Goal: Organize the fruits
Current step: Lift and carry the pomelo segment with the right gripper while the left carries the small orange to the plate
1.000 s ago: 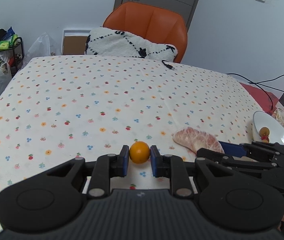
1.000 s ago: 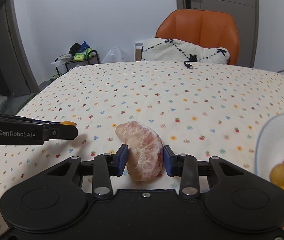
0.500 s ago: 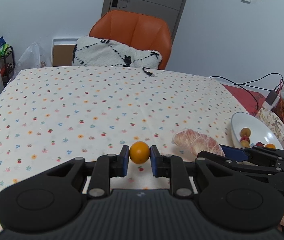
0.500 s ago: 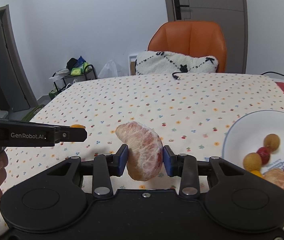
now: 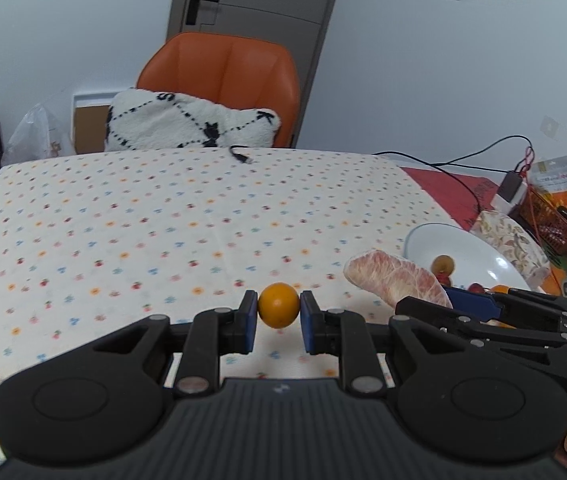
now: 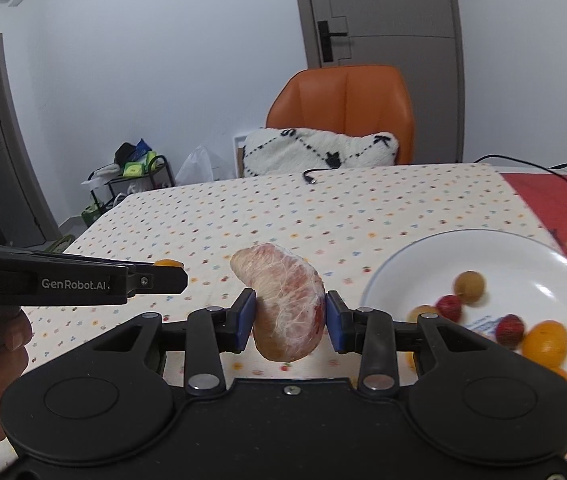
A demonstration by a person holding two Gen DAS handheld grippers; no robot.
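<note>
My left gripper (image 5: 278, 320) is shut on a small round orange fruit (image 5: 278, 305), held above the dotted tablecloth (image 5: 163, 216). My right gripper (image 6: 288, 316) is shut on a peeled pink pomelo segment (image 6: 283, 300); that segment (image 5: 391, 280) also shows at the right of the left wrist view. A white plate (image 6: 411, 264) lies to the right, holding a brownish fruit (image 6: 469, 283), red fruits (image 6: 449, 307) and an orange fruit (image 6: 545, 342). In the right wrist view the left gripper (image 6: 163, 276) hangs at the left, level with the segment.
An orange chair (image 5: 223, 76) with a white patterned cushion (image 5: 187, 124) stands behind the table. A black cable (image 5: 455, 164) runs over the red cloth (image 5: 451, 188) at right, near a patterned box (image 5: 511, 236) and snack packets (image 5: 555, 184). A rack (image 6: 135, 176) stands at far left.
Both grippers have lifted and swung right with their fruit; the plate has come further into both views, and more of the door and wall shows.
</note>
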